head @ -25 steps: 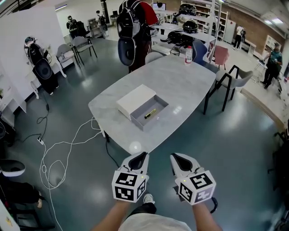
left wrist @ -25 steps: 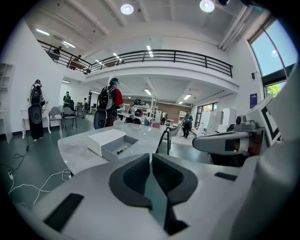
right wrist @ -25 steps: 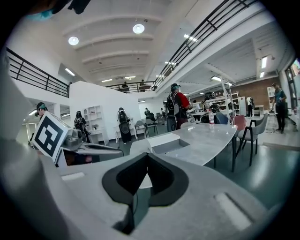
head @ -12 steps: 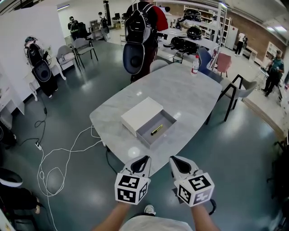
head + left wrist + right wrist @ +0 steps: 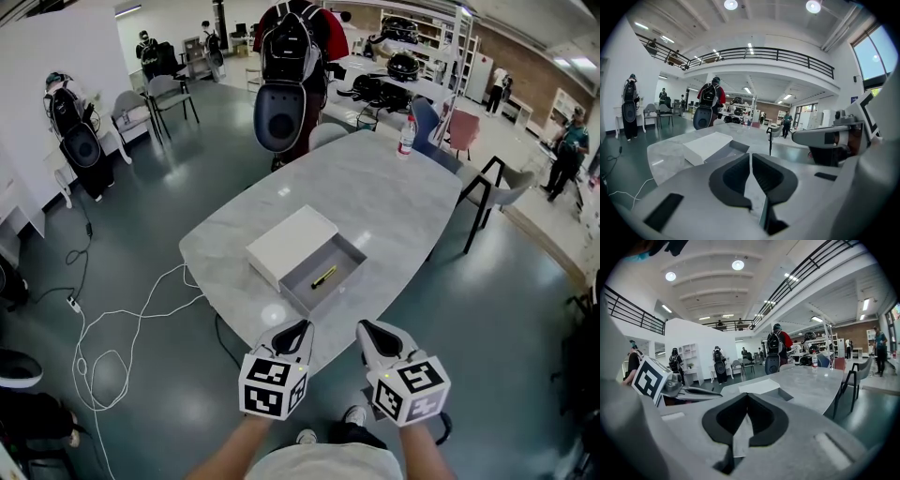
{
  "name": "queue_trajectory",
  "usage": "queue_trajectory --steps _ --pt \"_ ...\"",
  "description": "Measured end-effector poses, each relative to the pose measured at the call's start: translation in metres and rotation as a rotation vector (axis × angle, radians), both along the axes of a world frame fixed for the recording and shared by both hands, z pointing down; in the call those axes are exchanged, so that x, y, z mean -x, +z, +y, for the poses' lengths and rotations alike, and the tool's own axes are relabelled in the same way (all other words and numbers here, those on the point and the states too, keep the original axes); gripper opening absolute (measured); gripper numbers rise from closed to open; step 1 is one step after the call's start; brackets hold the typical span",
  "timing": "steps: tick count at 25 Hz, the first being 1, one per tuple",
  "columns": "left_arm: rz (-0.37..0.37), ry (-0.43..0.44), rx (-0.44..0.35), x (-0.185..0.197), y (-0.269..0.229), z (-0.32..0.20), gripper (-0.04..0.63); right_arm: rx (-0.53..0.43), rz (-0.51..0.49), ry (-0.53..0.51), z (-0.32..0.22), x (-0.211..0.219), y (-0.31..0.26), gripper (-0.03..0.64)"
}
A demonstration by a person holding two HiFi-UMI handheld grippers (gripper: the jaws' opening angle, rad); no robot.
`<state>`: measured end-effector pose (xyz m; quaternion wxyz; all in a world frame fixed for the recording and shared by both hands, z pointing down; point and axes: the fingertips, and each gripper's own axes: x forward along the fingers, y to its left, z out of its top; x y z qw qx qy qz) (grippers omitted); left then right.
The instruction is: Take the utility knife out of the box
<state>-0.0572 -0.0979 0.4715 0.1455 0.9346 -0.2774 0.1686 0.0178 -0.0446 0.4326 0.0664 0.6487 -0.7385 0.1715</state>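
- While I hover short of the box (image 5: 291,239), my left gripper (image 5: 293,330) and right gripper (image 5: 368,330) both have jaws together, empty
- The utility knife (image 5: 324,276) lies in the box's open tray
- Beyond the box stands a person (image 5: 292,52)

Items I log:
- one grey marbled desk (image 5: 375,178)
- one clear bottle (image 5: 406,137), upright near the desk's far end
- one person wearing a black backpack (image 5: 289,66), standing just beyond the desk
- one grey chair (image 5: 497,185) at the desk's right side
- white cable (image 5: 122,319), looped on the floor at left
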Motion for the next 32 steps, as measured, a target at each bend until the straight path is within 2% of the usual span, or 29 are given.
queue_trajectory --steps 6,14,21,32 --pt "-0.027 0.014 -0.013 -0.024 0.007 -0.01 0.023 -0.002 -0.018 -0.001 -0.013 -0.024 0.008 0.005" --pt "-0.087 -0.05 -0.002 -0.068 0.02 -0.059 0.023 0.004 -0.046 -0.099 -0.074 -0.068 0.015 0.005" --pt "-0.174 -0.087 0.012 -0.107 0.033 -0.102 0.023 0.029 -0.069 -0.193 -0.134 -0.105 0.016 0.005" --pt "-0.331 -0.133 0.015 -0.126 0.066 -0.146 0.025 0.051 -0.091 -0.357 -0.194 -0.121 0.023 0.005"
